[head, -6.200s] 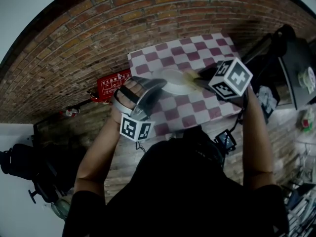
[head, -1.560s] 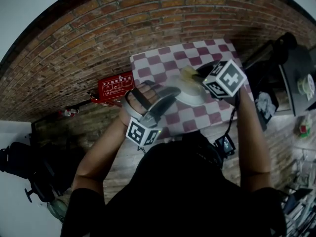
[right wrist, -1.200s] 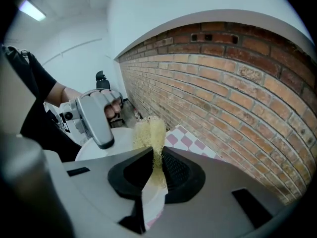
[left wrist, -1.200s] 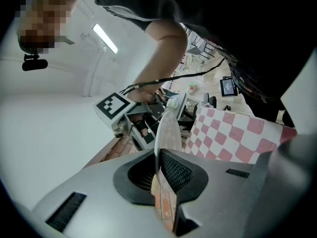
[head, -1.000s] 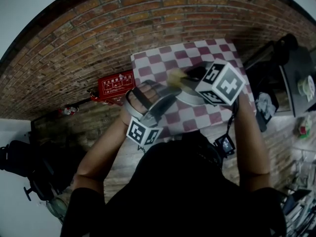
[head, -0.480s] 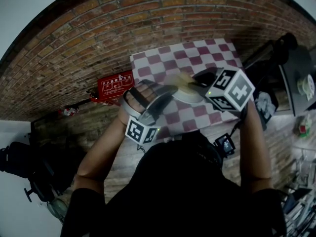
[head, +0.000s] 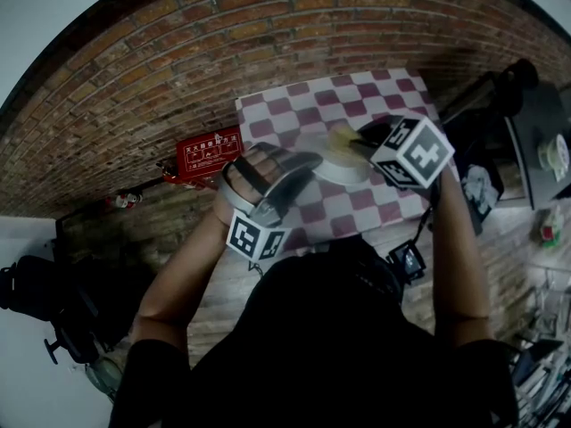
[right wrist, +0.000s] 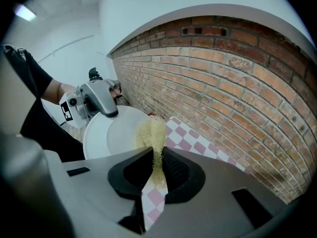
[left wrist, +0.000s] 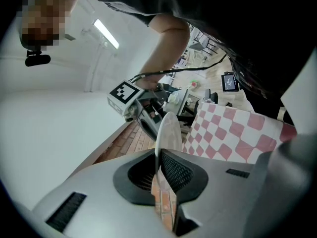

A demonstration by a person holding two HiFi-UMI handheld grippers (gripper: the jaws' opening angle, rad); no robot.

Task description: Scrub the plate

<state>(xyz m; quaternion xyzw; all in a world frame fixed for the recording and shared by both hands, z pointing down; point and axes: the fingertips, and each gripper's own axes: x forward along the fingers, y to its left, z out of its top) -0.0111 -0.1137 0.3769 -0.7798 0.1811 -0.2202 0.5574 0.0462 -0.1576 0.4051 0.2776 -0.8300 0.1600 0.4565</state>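
Note:
A white plate (head: 342, 167) hangs over the red-and-white checked tablecloth (head: 357, 96). My left gripper (head: 306, 161) is shut on its left rim. In the left gripper view the plate (left wrist: 167, 131) stands edge-on, its rim pinched in my left gripper (left wrist: 157, 165). My right gripper (head: 358, 144) is shut on a yellow fibrous scrubber (head: 339, 136) that rests on the plate's face. In the right gripper view the scrubber (right wrist: 151, 134) rises from my right gripper (right wrist: 157, 165) against the plate (right wrist: 110, 134), with the left gripper (right wrist: 95, 100) clamped on the far rim.
A brick surface (head: 134, 78) surrounds the small checked table. A red box (head: 207, 154) lies left of the table. Dark equipment and clutter (head: 526, 114) stand at the right. The person's black-clad body (head: 330, 346) fills the lower part of the head view.
My right gripper has slid the scrubber rightward across the plate, away from the left gripper. The left gripper and plate have stayed in place.

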